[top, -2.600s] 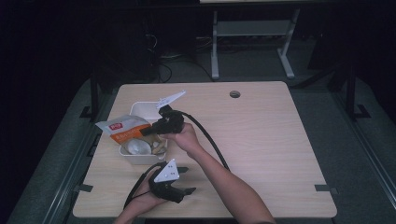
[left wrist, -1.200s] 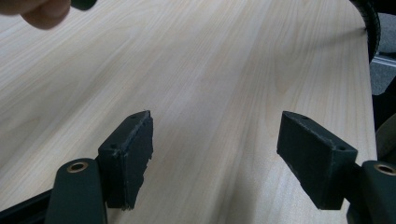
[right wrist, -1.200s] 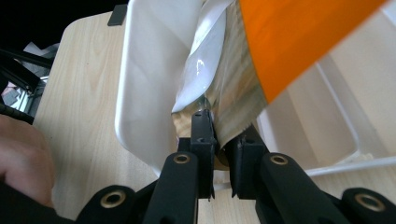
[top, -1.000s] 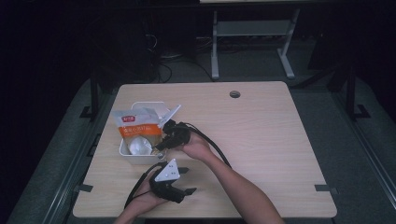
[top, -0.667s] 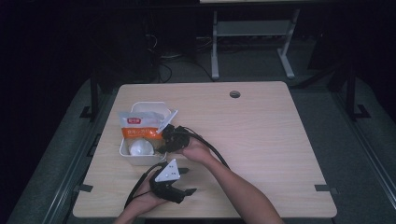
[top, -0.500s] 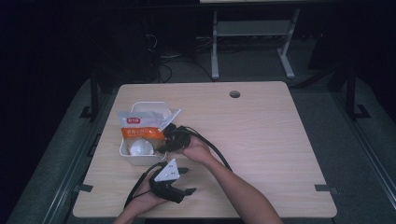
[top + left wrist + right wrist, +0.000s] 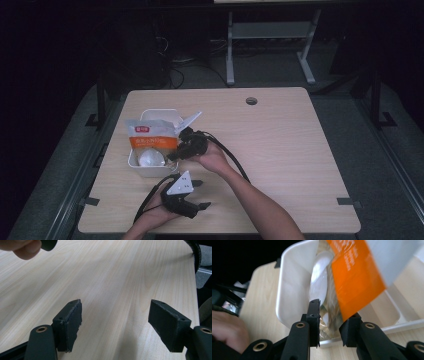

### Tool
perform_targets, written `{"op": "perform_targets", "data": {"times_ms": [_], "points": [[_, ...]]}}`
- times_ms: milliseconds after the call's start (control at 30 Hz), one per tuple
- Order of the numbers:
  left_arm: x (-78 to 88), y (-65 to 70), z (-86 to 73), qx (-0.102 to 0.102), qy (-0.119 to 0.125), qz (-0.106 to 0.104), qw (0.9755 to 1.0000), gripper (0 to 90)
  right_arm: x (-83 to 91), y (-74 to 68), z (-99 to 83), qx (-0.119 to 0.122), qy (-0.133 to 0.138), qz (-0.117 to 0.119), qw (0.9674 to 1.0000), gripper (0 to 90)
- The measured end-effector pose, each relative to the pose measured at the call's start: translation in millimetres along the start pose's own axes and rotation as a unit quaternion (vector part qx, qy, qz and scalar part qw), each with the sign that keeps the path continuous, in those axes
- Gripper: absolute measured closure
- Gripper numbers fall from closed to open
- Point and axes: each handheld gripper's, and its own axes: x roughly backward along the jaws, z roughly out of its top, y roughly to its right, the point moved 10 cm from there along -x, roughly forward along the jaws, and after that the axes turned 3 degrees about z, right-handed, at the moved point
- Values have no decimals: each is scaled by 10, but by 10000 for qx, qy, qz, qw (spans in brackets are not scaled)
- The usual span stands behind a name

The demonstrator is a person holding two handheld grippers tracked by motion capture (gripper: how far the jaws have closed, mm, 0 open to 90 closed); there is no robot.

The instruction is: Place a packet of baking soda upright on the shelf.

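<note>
An orange and white snack bag (image 7: 150, 137) stands tilted in a white bin (image 7: 145, 171) at the table's left. Through its clear lower part a white round item (image 7: 147, 159) shows. My right gripper (image 7: 173, 155) is at the bin's right side, shut on the bag's lower corner. In the right gripper view the bag (image 7: 354, 272) runs between the nearly closed jaws of that gripper (image 7: 329, 322), above the bin's wall (image 7: 294, 277). My left gripper (image 7: 201, 194) rests open near the table's front edge; its jaws (image 7: 115, 320) hold nothing over bare wood.
A cable hole (image 7: 251, 101) sits at the table's far middle. The right gripper's black cable (image 7: 230, 152) loops over the wood beside the right forearm. A grey metal stand (image 7: 270, 30) is on the floor beyond the table. The table's right half is bare wood.
The right gripper has carried the bag from the bin's left side across and over the bin, then drawn back toward the front. The left gripper has stayed put.
</note>
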Motion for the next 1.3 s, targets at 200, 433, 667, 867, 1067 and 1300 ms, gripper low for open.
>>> {"op": "perform_targets", "data": {"times_ms": [200,433,667,867,1067,1300], "points": [[2,-7,0,25,5,9,10000,265,110,18,114,-76,309,-15,9995,718],[-2,-7,-3,25,0,-1,10000,265,168,25,189,-92,400,-53,9991,824],[6,-18,2,63,40,14,10000,265,165,39,180,-208,419,19,9989,860],[2,-19,1,75,36,6,10000,265,188,29,179,-176,366,12,9992,812],[5,-27,-1,88,34,15,10000,263,270,30,179,-224,419,38,9989,738],[2,-38,2,117,46,29,9999,258,465,31,142,-225,468,18,9986,683]]}}
